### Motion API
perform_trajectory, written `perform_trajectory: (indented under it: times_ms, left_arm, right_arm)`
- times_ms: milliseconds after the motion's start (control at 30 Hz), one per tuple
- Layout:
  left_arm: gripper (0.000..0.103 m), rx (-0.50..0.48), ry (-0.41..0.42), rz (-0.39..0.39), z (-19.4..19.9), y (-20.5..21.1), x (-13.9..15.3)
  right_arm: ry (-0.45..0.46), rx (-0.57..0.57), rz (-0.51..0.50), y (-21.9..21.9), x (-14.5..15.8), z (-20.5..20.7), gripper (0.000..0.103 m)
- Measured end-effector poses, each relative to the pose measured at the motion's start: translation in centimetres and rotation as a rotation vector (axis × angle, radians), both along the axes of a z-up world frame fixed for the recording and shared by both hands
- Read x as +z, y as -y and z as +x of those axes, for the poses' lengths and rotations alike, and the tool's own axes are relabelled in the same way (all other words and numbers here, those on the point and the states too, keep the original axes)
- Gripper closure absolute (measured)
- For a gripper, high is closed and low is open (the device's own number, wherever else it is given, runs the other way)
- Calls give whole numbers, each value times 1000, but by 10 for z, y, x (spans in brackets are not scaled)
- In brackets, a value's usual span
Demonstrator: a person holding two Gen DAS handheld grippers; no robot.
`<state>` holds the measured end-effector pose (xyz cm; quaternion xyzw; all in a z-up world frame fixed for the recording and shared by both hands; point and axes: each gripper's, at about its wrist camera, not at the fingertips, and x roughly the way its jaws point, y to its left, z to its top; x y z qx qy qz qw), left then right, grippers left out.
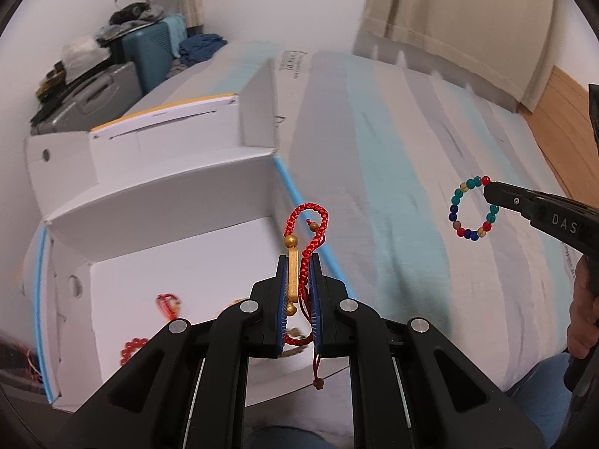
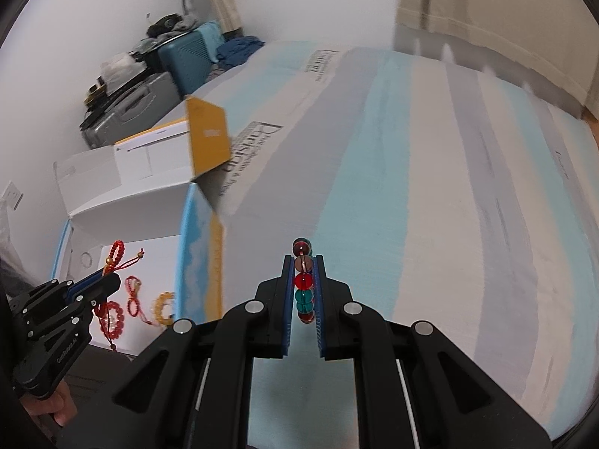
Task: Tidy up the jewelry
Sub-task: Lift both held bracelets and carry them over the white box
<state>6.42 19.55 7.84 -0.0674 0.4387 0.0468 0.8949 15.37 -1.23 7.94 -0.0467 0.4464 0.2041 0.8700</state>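
Observation:
My left gripper (image 1: 299,262) is shut on a red braided cord bracelet (image 1: 312,217) with a gold bar and gold beads, held over the near edge of an open white box (image 1: 157,262). My right gripper (image 2: 304,260) is shut on a bracelet of coloured glass beads (image 2: 303,282), seen edge-on between the blue pads. In the left wrist view the bead bracelet (image 1: 472,207) hangs as a ring from the right gripper (image 1: 486,189) above the striped bedcover. In the right wrist view the left gripper (image 2: 108,280) holds the red cord bracelet (image 2: 116,252) above the box.
Inside the white box (image 2: 164,247) lie a red bead bracelet (image 2: 114,320), a red cord piece (image 2: 133,299) and a yellow bead bracelet (image 2: 164,307). The box's lid (image 1: 157,142) stands open behind it. Suitcases (image 1: 97,101) with clothes stand by the far wall. The striped bedcover (image 2: 411,224) spreads to the right.

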Motion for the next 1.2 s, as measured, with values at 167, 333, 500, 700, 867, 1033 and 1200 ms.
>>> perform_trajectory:
  times_ms: [167,333,500,700,867,1033,1200]
  left_arm:
    - [94,46,-2,-3,-15,-29,-1]
    - [94,100,-6,-12,-28,-59,-2]
    - [94,149,-14,-14,-42,-85,-6]
    - [93,213,-71,-27,-56,-117,-21]
    - [93,249,-128,-49,-61,-135,-40]
    - [93,277,-193,-78,-63,-152,-64]
    - [94,284,-258,-100,-62,-163,-87]
  right_arm:
    - [2,46,3,-33,1,-8,94]
    - [6,97,1,-62,2,-16,94]
    - [7,154,4,-93,0,-26,94]
    - [-10,229,-1,-133,-11,-42,94]
    - [-44,270,-28,-162,-28,-50,94]
    - [-96,283,-67,-184,-52,-51,94]
    - [-157,282,-107,-196,-81,-48,94]
